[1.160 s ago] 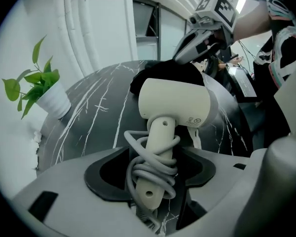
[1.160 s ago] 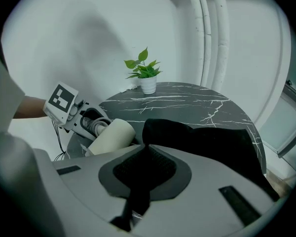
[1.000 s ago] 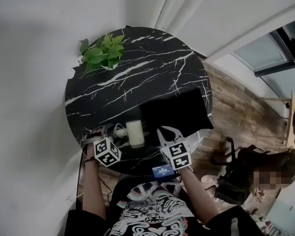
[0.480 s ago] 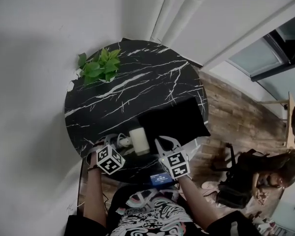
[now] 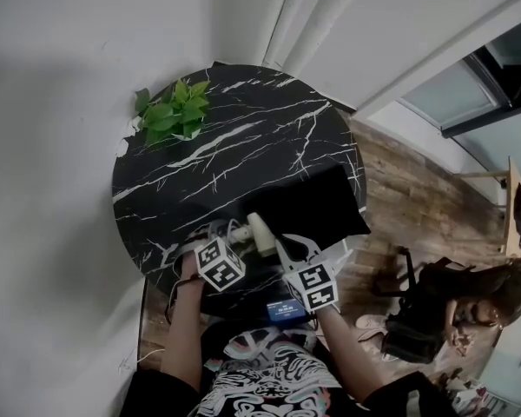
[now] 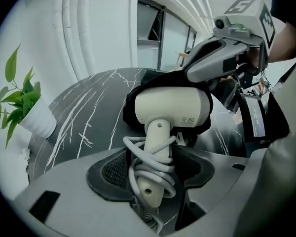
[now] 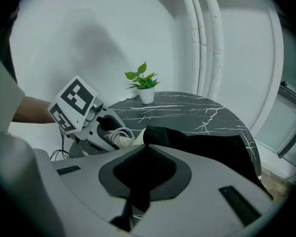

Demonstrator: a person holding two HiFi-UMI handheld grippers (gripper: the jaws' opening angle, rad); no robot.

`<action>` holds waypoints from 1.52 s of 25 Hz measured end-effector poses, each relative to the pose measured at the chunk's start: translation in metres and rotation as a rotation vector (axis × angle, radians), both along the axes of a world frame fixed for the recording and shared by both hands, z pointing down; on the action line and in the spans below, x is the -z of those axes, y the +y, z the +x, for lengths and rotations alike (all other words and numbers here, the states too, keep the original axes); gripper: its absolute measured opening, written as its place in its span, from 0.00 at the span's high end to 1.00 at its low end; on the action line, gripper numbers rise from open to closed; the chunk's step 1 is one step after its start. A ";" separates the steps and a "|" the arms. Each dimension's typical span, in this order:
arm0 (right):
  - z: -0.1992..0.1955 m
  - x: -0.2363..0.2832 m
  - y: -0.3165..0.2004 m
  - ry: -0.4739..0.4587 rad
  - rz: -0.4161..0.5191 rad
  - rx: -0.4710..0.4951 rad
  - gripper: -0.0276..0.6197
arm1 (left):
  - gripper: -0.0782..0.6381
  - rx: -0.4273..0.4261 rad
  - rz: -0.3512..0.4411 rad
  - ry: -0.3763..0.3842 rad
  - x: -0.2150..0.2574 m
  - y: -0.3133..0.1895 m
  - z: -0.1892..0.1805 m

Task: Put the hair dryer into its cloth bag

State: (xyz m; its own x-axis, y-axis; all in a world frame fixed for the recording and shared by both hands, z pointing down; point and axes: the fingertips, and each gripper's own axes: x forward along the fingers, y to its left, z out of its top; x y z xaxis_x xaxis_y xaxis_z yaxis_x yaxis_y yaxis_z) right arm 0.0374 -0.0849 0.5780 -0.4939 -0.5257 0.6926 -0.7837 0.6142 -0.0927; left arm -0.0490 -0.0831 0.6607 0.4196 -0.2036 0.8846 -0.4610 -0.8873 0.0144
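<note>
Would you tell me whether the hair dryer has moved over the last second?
Yes. The hair dryer, in the left gripper, has shifted right across the table, closer to the bag.

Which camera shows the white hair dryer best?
The left gripper view: the hair dryer fills the middle, its cord-wrapped handle gripped in the left gripper. The head view shows it small, beside the cloth bag. The right gripper view shows only its cord and a white sliver.
</note>
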 end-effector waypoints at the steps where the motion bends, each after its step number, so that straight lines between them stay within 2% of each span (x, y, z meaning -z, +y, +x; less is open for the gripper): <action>1: 0.000 0.000 0.000 -0.001 0.000 -0.002 0.91 | 0.51 -0.004 0.013 -0.011 -0.001 -0.003 0.003; 6: -0.001 -0.001 -0.002 -0.002 -0.002 0.000 0.91 | 0.51 -0.038 0.157 -0.138 -0.018 -0.014 0.007; 9: -0.003 -0.002 -0.003 -0.005 -0.006 -0.002 0.91 | 0.50 -0.039 0.212 -0.092 -0.010 -0.013 0.006; 10: -0.003 -0.002 -0.003 -0.007 -0.008 -0.002 0.91 | 0.46 -0.032 0.220 -0.070 -0.004 -0.011 0.001; 12: -0.003 -0.003 -0.004 -0.007 -0.014 0.001 0.91 | 0.42 0.003 0.211 -0.048 0.005 -0.005 -0.019; 15: -0.004 -0.003 -0.005 -0.008 -0.014 0.003 0.91 | 0.42 0.051 0.112 -0.059 -0.003 0.008 -0.057; 17: -0.003 -0.003 -0.005 -0.009 -0.018 0.002 0.91 | 0.44 0.084 0.060 -0.030 -0.010 0.011 -0.065; 19: -0.004 -0.003 -0.005 -0.009 -0.023 0.007 0.91 | 0.60 0.122 0.059 0.000 -0.009 0.006 -0.064; 22: -0.005 -0.002 -0.006 -0.011 -0.022 0.013 0.91 | 0.64 0.101 0.048 0.013 -0.004 0.005 -0.055; 25: -0.004 0.000 -0.006 -0.013 -0.020 0.013 0.91 | 0.67 0.113 0.024 0.084 0.005 0.008 -0.033; 28: -0.003 0.001 -0.007 -0.017 -0.019 0.013 0.91 | 0.68 0.130 0.051 0.152 0.017 0.001 -0.006; 31: -0.001 0.000 -0.007 -0.020 -0.021 0.006 0.91 | 0.68 0.111 0.084 0.199 0.020 -0.011 0.024; 33: 0.000 -0.002 -0.007 -0.018 -0.025 0.003 0.91 | 0.68 0.077 0.102 0.179 0.012 -0.013 0.036; 35: 0.001 -0.003 -0.007 -0.018 -0.029 0.001 0.91 | 0.66 0.045 0.125 0.123 0.004 -0.010 0.033; 38: 0.002 -0.003 -0.008 -0.022 -0.032 -0.001 0.91 | 0.54 0.030 0.136 0.049 -0.001 -0.001 0.012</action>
State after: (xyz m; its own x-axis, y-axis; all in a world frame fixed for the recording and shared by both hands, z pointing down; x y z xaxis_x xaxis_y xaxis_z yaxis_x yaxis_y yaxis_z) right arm 0.0390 -0.0930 0.5814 -0.5089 -0.5036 0.6981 -0.7816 0.6101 -0.1297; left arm -0.0368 -0.0839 0.6618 0.4534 -0.3338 0.8264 -0.4892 -0.8683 -0.0823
